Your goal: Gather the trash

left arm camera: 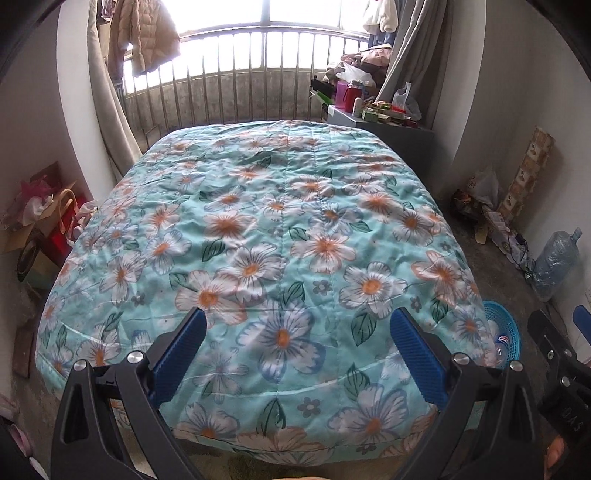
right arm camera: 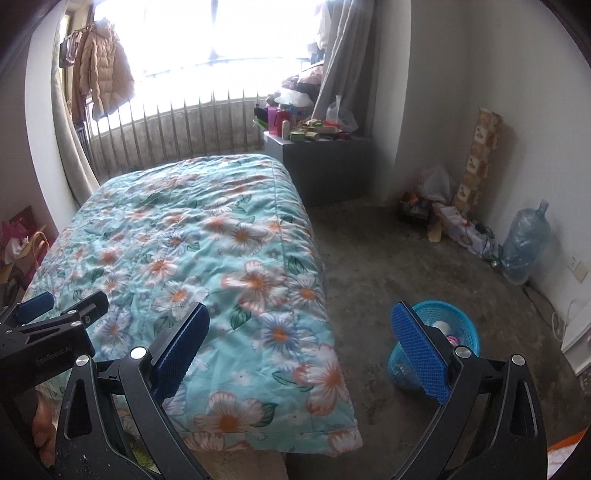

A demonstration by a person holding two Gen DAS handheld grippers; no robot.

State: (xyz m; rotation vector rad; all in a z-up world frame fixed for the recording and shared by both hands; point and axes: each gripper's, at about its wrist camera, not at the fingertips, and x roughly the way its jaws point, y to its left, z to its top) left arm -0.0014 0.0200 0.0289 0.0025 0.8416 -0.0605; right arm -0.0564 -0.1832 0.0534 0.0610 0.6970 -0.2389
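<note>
- While both tools are hanging spread and empty, we are holding the left gripper [left arm camera: 297, 341] over the floral quilt [left arm camera: 258, 229].
- We are keeping the right gripper [right arm camera: 301, 341] beside the blue trash basket [right arm camera: 463, 328], which is sitting just past its right finger.

A bedroom with white walls [right arm camera: 461, 74] and a bare grey concrete floor [right arm camera: 369, 258]. A bed covered by a turquoise floral quilt [left arm camera: 277, 221] fills the middle. Behind it, a bright window [left arm camera: 229, 14] with metal railing [left arm camera: 221, 81], grey curtains [right arm camera: 347, 55] at each side, and a beige padded jacket [right arm camera: 107, 74] hanging. A cluttered grey cabinet [right arm camera: 321, 173] stands beside the bed.
</note>
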